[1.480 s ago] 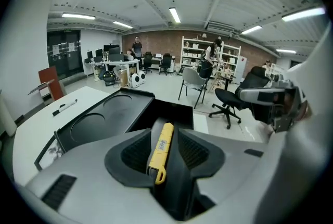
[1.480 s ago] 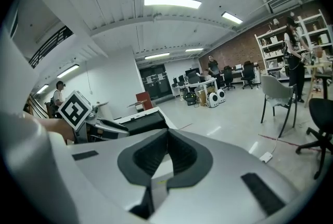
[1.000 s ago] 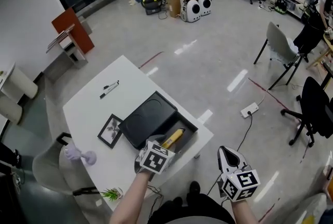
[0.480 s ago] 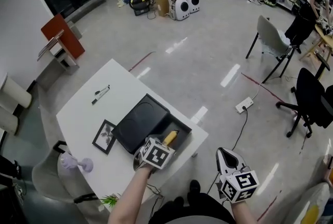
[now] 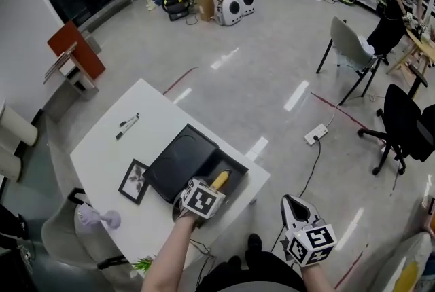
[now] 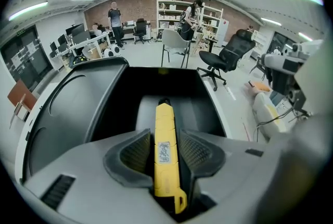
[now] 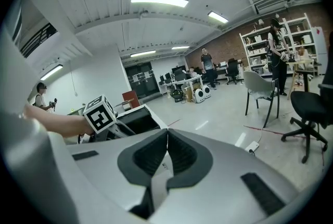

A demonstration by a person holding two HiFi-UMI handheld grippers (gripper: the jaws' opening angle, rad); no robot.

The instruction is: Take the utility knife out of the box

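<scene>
A black box (image 5: 237,170) stands open at the near right corner of the white table (image 5: 109,155), its lid (image 5: 180,161) laid back to the left. The yellow utility knife (image 5: 219,179) points out of the box's tray. My left gripper (image 5: 206,192) is shut on the knife's rear half; in the left gripper view the knife (image 6: 165,129) runs between the ribbed pads (image 6: 136,151), tip over the box's inside (image 6: 156,85). My right gripper (image 5: 296,210) hangs off the table to the right, over the floor, its jaws (image 7: 166,151) pressed together with nothing held.
A framed picture (image 5: 134,181) lies left of the box, with marker pens (image 5: 126,125) farther back. A purple object (image 5: 98,218) and a small plant (image 5: 144,262) sit by the table's near edge. On the floor to the right are a power strip (image 5: 314,134) and chairs (image 5: 401,124).
The head view has drifted a little, so table and box sit slightly lower left. My left gripper stays shut on the knife at the box. The right gripper has barely moved.
</scene>
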